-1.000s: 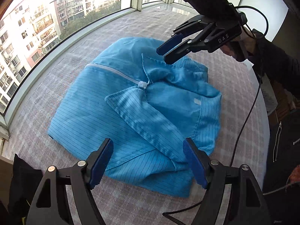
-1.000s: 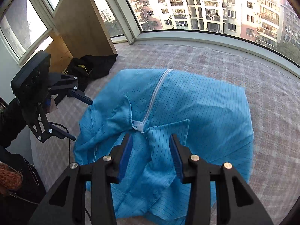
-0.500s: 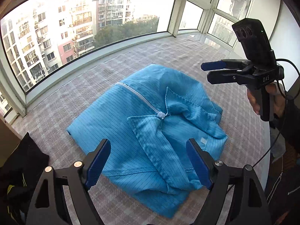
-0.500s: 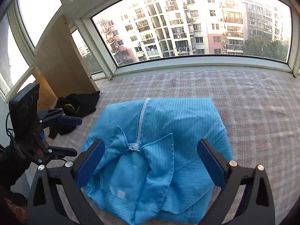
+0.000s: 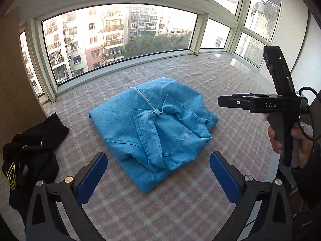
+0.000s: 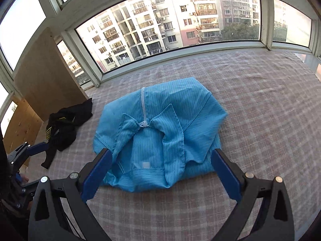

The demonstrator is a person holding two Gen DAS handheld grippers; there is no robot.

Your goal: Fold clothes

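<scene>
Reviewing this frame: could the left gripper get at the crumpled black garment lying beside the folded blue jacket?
Probably yes. The left gripper holds nothing, its jaws opening, and the crumpled black garment with yellow markings lies uncovered on the checked cloth, apart from the folded blue zip jacket. Nothing stands between them.

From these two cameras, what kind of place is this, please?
Probably an upper-floor flat, at a bay-window platform: a curved window looks out on apartment blocks, a checked cloth covers the platform, and a folded blue jacket lies beside a black garment.
</scene>
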